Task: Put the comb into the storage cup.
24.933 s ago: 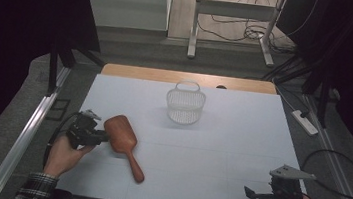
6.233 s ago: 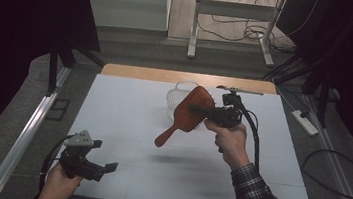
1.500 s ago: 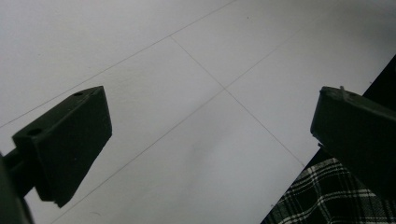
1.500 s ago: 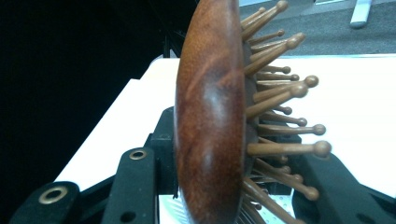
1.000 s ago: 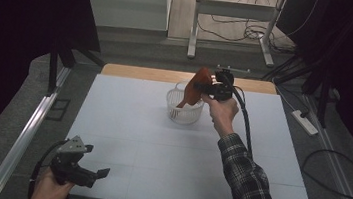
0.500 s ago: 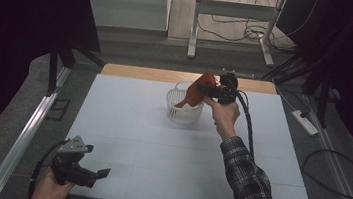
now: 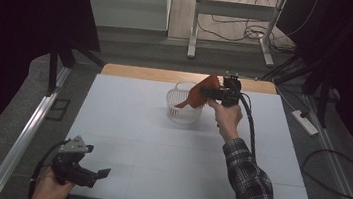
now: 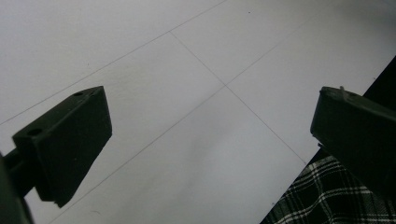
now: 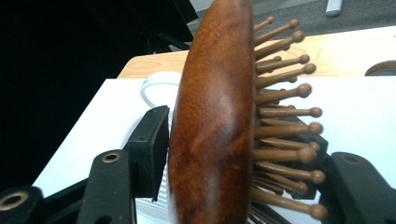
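A brown wooden hairbrush (image 7: 199,95) stands tilted in the white wire basket (image 7: 183,112) at the table's far middle, handle down inside it. My right gripper (image 7: 214,91) is at the brush head. In the right gripper view the brush (image 9: 210,116) stands edge-on between the jaws, bristles to the right. The jaws have just been opening, and a thin gap shows beside the left pad (image 9: 152,149). The basket rim (image 9: 150,87) shows behind. My left gripper (image 7: 97,175) rests open near the front left edge, with nothing between its jaws (image 8: 210,140).
The white table top (image 7: 136,125) has a wooden strip (image 7: 157,74) along its far edge. A cable trails from the right gripper along the plaid sleeve (image 7: 250,188). A power strip (image 7: 304,122) lies on the floor to the right.
The brush went from the left gripper at front left to the right gripper over mid-table, then to the basket. Over the last second it has sunk slightly into the basket.
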Demonstrator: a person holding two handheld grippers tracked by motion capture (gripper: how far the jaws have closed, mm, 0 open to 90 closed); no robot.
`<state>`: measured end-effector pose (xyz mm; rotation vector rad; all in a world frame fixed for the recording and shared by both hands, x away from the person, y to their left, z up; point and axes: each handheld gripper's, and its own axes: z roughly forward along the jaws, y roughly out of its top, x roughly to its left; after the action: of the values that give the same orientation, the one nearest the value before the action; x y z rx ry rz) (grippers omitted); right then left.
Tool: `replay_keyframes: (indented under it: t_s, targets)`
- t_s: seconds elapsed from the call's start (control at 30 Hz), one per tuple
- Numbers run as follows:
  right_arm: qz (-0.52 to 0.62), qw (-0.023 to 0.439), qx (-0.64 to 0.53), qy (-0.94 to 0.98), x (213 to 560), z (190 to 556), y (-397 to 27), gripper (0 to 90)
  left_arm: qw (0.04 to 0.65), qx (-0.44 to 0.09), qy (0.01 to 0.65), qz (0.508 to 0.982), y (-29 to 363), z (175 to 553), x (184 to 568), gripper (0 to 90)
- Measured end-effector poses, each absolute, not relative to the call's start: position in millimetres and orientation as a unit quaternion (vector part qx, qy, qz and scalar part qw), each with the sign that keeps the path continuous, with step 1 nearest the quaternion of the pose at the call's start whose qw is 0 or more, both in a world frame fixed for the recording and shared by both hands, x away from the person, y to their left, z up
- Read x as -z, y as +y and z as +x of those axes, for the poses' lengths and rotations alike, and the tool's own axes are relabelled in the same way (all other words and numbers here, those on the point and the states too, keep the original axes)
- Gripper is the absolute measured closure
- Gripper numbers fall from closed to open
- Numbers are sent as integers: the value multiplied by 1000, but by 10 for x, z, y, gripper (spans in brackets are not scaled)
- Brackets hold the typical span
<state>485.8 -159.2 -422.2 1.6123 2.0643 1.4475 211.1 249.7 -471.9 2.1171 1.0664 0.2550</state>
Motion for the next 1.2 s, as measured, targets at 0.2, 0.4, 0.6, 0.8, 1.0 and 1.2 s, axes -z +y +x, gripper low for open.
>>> replay_keyframes:
  t_s: [0.2,0.4,0.6,0.8,1.0,1.2]
  targets:
    - [539,81,-477,689,4254,4856,-1612,379,369,-100,416,825,2495,2110,4720,0]
    - [538,88,-467,696,4273,4858,-1611,325,368,-101,415,826,2493,2110,4719,0]
    - [532,89,-458,706,4293,4859,-1599,275,367,-101,416,826,2493,2109,4719,0]
    - [525,97,-452,715,4296,4851,-1576,234,368,-101,415,826,2494,2109,4719,0]
    - [518,109,-445,722,4283,4842,-1579,192,367,-101,415,826,2493,2109,4719,0]
    - [510,122,-437,731,4263,4828,-1588,170,368,-102,415,826,2493,2108,4718,0]
